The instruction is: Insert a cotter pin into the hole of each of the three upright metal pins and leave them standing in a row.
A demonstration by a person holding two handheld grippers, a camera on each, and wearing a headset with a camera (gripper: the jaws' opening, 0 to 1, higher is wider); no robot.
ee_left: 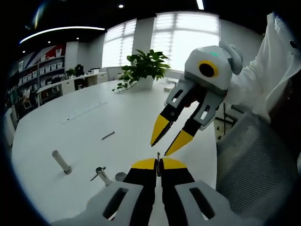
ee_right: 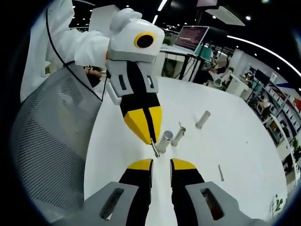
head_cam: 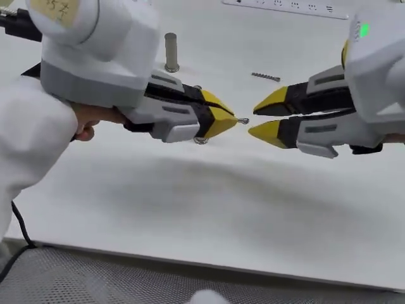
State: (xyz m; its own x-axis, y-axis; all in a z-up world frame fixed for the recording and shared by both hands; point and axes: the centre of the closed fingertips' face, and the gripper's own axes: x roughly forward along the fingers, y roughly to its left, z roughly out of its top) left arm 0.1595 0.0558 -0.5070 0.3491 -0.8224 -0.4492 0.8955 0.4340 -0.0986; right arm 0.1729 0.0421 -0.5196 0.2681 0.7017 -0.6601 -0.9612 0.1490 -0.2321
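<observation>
My left gripper [head_cam: 233,120] [ee_left: 158,162] is shut on a thin cotter pin [head_cam: 242,120] [ee_left: 158,165] whose looped end pokes out of the yellow tips. The right gripper [head_cam: 253,119] [ee_right: 161,165] faces it from the right, open, tips just short of that cotter pin [ee_right: 154,149]. Three upright metal pins stand on the white table: a bare pin [head_cam: 171,52] [ee_left: 61,161] [ee_right: 203,119], a middle pin [ee_left: 102,175] [ee_right: 178,135] with a cotter pin through its top, and a third pin [ee_right: 164,140] [ee_left: 121,176] right under the left gripper [ee_right: 149,136], only its base [head_cam: 201,140] showing.
A loose cotter pin [head_cam: 266,76] [ee_left: 108,135] [ee_right: 220,172] lies on the table beyond the grippers. A white power strip [head_cam: 285,7] runs along the far edge. A mesh chair [ee_right: 51,141] stands at the table's near edge [head_cam: 202,266].
</observation>
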